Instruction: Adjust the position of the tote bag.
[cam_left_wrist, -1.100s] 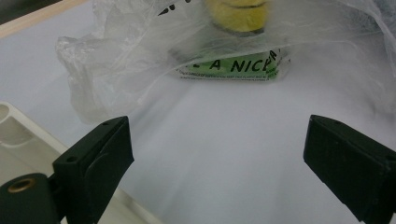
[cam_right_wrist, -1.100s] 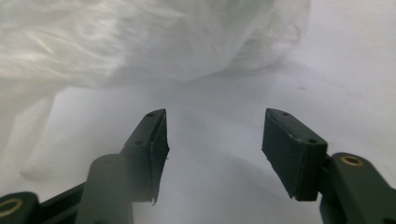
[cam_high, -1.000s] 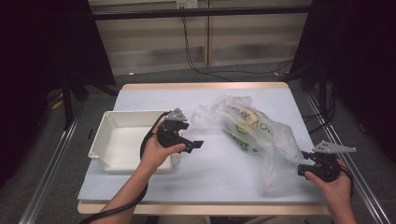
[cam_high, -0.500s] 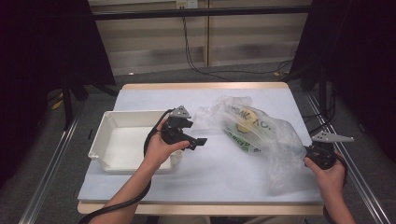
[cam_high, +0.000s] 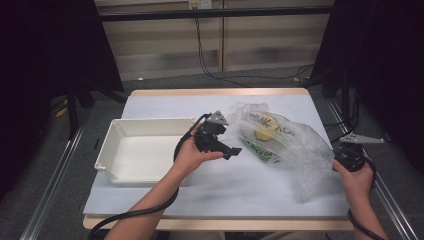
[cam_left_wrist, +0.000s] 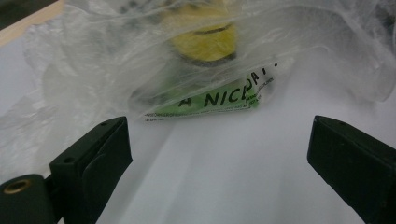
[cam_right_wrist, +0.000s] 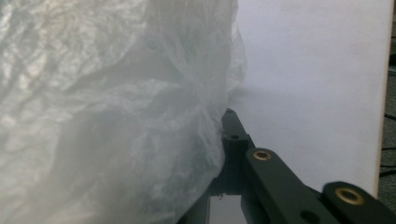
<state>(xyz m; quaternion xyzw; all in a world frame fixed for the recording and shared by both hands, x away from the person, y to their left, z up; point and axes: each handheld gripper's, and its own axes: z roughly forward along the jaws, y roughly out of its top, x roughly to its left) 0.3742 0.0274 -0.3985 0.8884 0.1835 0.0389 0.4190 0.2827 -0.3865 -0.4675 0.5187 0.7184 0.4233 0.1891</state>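
Gripped at its right edge by the right gripper (cam_high: 334, 159), whose jaws have just been closing and now pinch the film, the clear plastic bag (cam_high: 287, 145) sprawls over the right half of the table (cam_high: 220, 185). In the right gripper view the crumpled film (cam_right_wrist: 107, 116) bulges over the left jaw and hides it, with the right jaw tight against the plastic. Next in size is the white tray (cam_high: 145, 155), sitting on the left half of the table, well apart from the bag. Between tray and bag the left gripper (cam_high: 235, 150) is held just above the white tabletop with its jaws spread wide and nothing between them, pointing at the bag's near edge. Inside the bag lie a green printed label (cam_left_wrist: 210, 102) and, beyond it, a round yellow item (cam_left_wrist: 205, 35), blurred behind the film.
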